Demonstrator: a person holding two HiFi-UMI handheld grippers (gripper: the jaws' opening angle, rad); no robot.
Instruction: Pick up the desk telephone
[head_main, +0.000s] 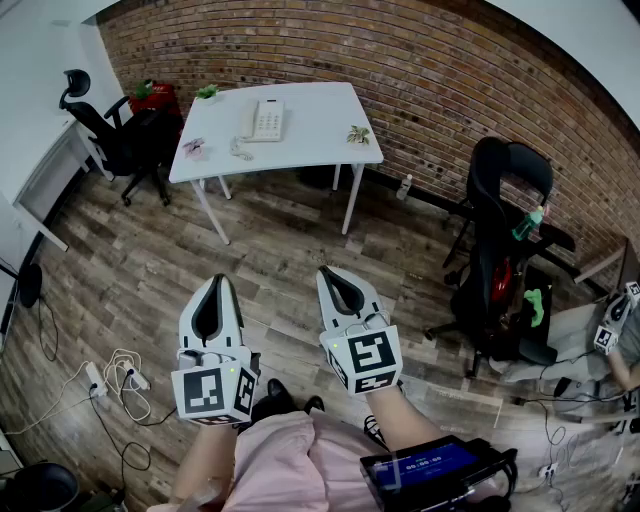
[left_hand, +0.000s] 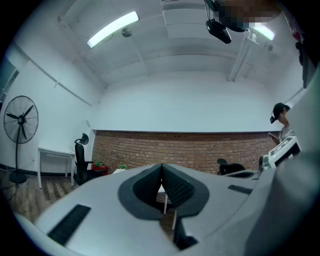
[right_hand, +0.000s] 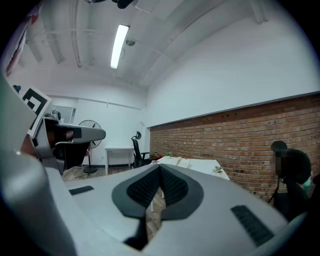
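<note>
Telephone location: desk telephone (head_main: 265, 120) sits on the white surface (head_main: 310, 150) against the brick wall, in the half of the top that is on the left in the head view, set back from the front edge.
Telephone axis: its long side runs roughly away from the person, towards the wall. The handset lies along its left side, and the coiled cord (head_main: 240, 152) trails towards the front edge.
Left claw: left claw (head_main: 215, 282) is pressed together with nothing between the pads. It is held level over the wooden floor (head_main: 130, 270).
Right claw: right claw (head_main: 336, 272) is likewise pressed together and empty, just beside the left one and pointing the same way.
Bearing: the telephone lies straight ahead of both claws and well apart from them, with open floor and the front edge of the surface between. In the head view it falls between the lines of the two claws.
Nearer claw: judged the left by a small margin. The handset side also faces it.
Stage: approach not yet made, and no contact with the telephone.
Next move, judged: walk up to the surface, spread the chosen claw, and bring it in across the telephone's short width.
Neighbours: small plant (head_main: 358, 134) and pink item (head_main: 194, 148) stand apart from the telephone. The cord is the likeliest snag.
</note>
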